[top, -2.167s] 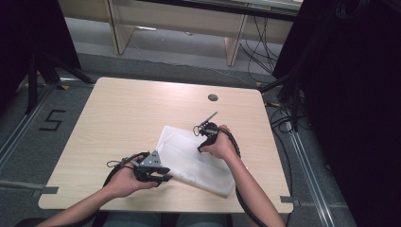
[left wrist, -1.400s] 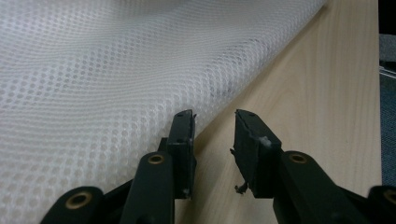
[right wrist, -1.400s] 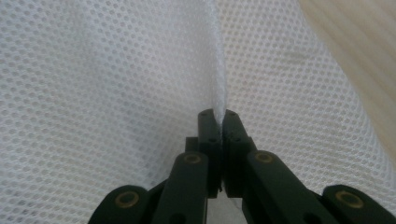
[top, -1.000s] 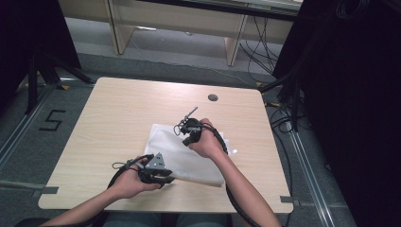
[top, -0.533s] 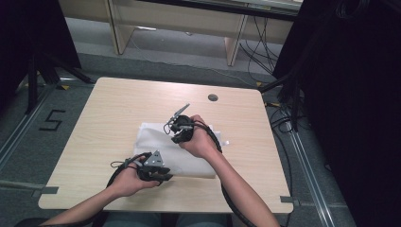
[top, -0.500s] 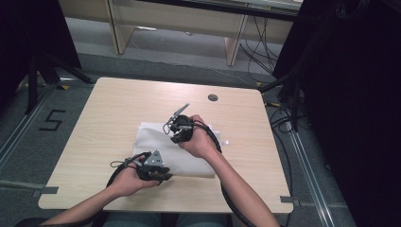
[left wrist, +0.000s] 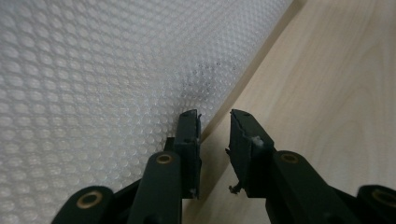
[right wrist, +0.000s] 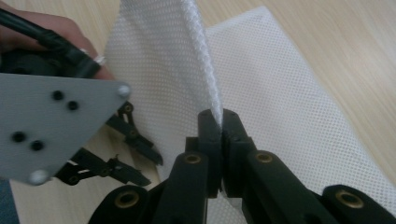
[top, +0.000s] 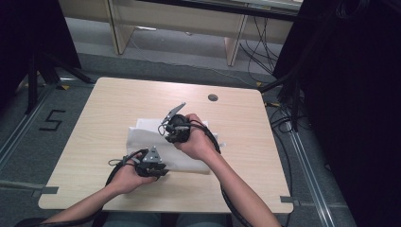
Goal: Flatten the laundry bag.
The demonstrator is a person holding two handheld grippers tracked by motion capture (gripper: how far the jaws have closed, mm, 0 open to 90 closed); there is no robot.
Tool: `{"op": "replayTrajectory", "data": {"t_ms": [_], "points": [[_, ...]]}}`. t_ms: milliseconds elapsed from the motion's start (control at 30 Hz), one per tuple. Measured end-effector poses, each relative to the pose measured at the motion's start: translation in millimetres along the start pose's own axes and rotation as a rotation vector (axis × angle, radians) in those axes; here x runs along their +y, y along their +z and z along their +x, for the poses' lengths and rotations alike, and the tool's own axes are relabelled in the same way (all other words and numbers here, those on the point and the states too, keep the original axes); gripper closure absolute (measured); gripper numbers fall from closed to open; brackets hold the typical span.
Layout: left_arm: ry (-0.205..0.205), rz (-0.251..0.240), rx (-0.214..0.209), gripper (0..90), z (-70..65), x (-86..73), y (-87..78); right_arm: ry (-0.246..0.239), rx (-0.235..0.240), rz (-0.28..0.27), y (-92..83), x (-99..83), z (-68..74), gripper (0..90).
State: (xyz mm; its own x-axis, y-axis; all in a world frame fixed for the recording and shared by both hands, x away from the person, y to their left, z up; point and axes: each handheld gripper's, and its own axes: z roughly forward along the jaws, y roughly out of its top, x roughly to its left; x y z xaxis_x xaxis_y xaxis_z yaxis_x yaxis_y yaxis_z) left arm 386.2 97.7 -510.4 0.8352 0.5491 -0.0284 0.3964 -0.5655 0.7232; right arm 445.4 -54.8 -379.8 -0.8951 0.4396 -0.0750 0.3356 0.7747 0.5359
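Folding a white mesh cloth (top: 142,137) at the table's (top: 113,101) centre frame: right tongs (right wrist: 219,122) clamp a lifted edge to carry it over; left tongs (left wrist: 215,126), apart but closing, straddle the lower edge, apparently to anchor it.

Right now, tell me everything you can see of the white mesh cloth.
The white mesh cloth is a thin, fine-holed fabric lying on the wooden table, partly folded over itself. The right tongs are shut on one edge and hold that part raised above the flat layer. The left tongs sit at its near edge, jaws apart after just closing a little, with nothing pinched between them.
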Motion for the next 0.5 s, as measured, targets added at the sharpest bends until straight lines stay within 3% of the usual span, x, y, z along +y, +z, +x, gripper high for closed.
{"op": "replayTrajectory", "data": {"t_ms": [100,133,500], "points": [[0.017,0.006,0.014,71.9,4.0,0.1,0.4,-0.004,0.0,-0.007,-4.4,1.7,4.2,89.4],[-0.004,0.006,0.017,71.9,3.7,-0.3,0.9,-0.007,-0.002,-0.014,-5.2,2.3,5.3,89.4],[-0.014,0.006,0.053,71.8,10.6,-1.3,0.4,-0.02,-0.007,-0.011,-11.5,9.3,8.2,89.4]]}}
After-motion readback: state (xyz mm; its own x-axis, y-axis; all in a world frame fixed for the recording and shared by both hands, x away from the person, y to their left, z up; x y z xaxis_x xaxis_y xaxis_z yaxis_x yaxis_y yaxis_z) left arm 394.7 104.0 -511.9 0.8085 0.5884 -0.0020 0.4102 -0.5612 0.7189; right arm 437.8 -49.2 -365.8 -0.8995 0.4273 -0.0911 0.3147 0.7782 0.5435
